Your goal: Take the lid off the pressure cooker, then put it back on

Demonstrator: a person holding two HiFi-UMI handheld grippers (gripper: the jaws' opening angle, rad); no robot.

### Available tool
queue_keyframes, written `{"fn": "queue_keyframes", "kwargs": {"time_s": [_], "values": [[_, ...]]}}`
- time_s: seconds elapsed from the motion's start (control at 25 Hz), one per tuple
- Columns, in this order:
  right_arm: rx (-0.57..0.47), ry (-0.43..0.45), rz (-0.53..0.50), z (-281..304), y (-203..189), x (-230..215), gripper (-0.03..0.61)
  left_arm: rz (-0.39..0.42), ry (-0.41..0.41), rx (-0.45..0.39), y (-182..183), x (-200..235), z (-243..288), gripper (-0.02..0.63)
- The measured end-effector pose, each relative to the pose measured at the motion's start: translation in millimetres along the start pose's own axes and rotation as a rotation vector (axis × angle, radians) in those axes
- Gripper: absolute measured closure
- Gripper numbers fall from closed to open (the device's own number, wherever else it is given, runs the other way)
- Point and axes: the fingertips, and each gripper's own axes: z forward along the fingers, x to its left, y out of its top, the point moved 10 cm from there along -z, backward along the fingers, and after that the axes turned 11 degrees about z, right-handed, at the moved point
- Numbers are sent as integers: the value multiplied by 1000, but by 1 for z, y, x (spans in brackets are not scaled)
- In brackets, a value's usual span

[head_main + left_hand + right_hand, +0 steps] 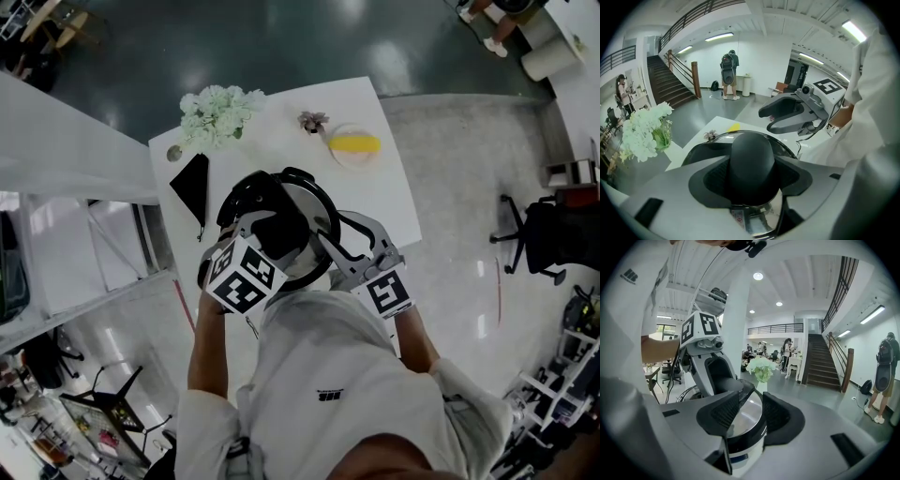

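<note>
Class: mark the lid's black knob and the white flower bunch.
black round lid knob (pixel 752 159): left gripper view, its domed top.
white flower bunch (pixel 644 131): left gripper view, middle blossoms.

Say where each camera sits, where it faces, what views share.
Head view: on the head, steeply down at the table and pressure cooker; shirt, forearms, left tongs, right tongs show.
Left gripper view: on the left tongs, facing the clamped lid knob; right tongs beyond.
Right gripper view: on the right tongs, facing the cooker's rim.
Both gripper views share the flowers.
</note>
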Motion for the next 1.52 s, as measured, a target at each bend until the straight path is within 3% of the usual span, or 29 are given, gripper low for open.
{"fn": "queue_keyframes", "kwargs": {"time_s": [0.52,0.68,0.84,1.52], "values": [[28,41,-7,27,-3,10,419,-41,13,-8,-32,4,0,325],[55,41,31,25,1,11,419,-50,20,-8,-33,2,3,325],[41,66,-12,25,-1,8,419,-49,28,-9,-31,-2,4,325],[62,106,3,30,2,7,419,-78,59,-12,-25,-10,7,325]]}}
